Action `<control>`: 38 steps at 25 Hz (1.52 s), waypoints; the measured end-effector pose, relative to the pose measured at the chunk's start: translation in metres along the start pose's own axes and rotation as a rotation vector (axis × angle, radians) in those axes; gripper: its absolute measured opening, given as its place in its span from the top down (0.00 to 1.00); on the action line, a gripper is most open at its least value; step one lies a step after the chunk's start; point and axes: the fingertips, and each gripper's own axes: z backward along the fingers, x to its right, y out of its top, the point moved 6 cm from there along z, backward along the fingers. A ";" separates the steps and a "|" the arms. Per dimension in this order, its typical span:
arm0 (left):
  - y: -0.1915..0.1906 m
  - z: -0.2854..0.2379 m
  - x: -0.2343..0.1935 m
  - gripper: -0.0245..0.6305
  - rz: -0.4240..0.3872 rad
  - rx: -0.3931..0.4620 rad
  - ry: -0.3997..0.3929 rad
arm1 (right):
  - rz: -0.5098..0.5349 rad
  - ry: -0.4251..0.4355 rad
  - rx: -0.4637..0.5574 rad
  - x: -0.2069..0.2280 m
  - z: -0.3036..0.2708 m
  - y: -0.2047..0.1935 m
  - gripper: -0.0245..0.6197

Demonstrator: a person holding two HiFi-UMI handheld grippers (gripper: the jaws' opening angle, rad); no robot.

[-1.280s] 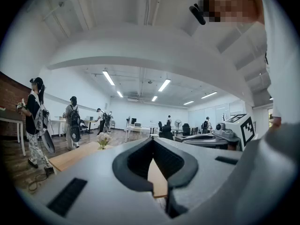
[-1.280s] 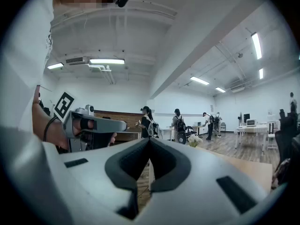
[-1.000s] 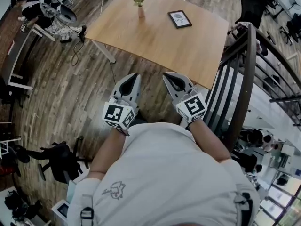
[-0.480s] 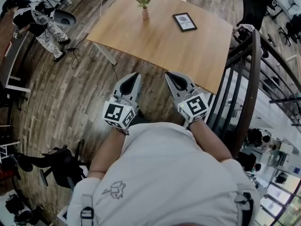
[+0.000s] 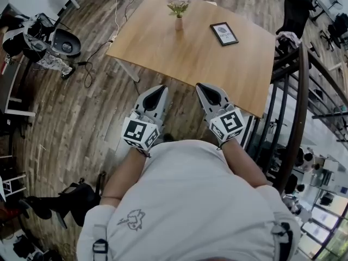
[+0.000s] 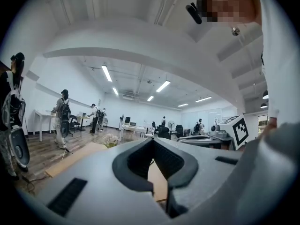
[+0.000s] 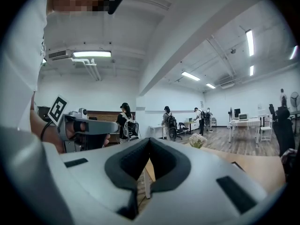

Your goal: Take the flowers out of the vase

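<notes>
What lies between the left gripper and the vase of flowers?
Head view: from the left gripper to the small pinkish vase of pale flowers, only floorboards and bare light wooden tabletop.

A small bunch of pale pink flowers (image 5: 178,2) with green leaves stands upright in a slim, light-coloured vase (image 5: 178,23). The stems are still inside the vase and the blooms spread wider than its neck. The vase stands upright on the wooden table (image 5: 185,56), near the far edge, with bare tabletop all around it. A framed picture (image 5: 224,33) lies flat well apart to its right. In the gripper views the blooms show as a small pale cluster above the tabletop (image 6: 111,141) (image 7: 197,140); the vase itself is too small to make out there.
</notes>
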 end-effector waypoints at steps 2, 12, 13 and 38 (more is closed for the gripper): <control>0.000 -0.003 -0.013 0.96 0.004 -0.007 -0.014 | -0.014 -0.008 -0.007 0.000 -0.013 -0.001 0.96; -0.007 -0.035 -0.039 0.96 0.030 -0.021 -0.007 | -0.037 -0.004 -0.019 0.030 -0.044 -0.007 0.96; -0.008 -0.041 -0.041 0.96 0.027 -0.024 0.000 | -0.039 0.001 -0.015 0.036 -0.048 -0.008 0.96; 0.002 -0.237 -0.099 0.96 0.013 -0.057 0.118 | -0.085 0.122 -0.050 0.235 -0.155 -0.016 0.95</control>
